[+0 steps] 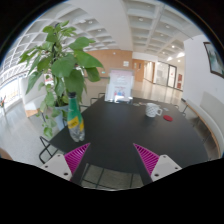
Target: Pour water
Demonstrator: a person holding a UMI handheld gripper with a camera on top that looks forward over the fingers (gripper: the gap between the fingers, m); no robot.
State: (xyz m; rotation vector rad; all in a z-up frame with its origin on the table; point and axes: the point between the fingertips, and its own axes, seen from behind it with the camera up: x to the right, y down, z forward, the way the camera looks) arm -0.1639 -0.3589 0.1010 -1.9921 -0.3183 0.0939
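We look out over a bright, open hall with a pale ceiling (150,22) set with strip lights and a long glazed wall at its far end, and in the middle of it stands a dark round table (120,130) that fills most of the ground ahead of us. On the left side of the table rises a tall leafy plant (62,65), its green leaves spreading well above the tabletop. At the far edge of the table, straight ahead, we see a pale chair back (118,85), translucent-looking, upright against the table's rim. Nearer to us, our hand-held gripper (112,158) has its two fingers spread wide apart, the magenta pads (76,155) facing each other across a broad gap with nothing held between them; only bare tabletop lies in that gap. The bottle (74,120), clear with a colourful label and a pale cap, stands upright on the table at the foot of the plant, just beyond the left finger and to its outer side. The white cup (152,110) stands on the right part of the table, well apart from the bottle, beyond the right finger. Just right of the cup lies a small red object (168,117), too small to identify
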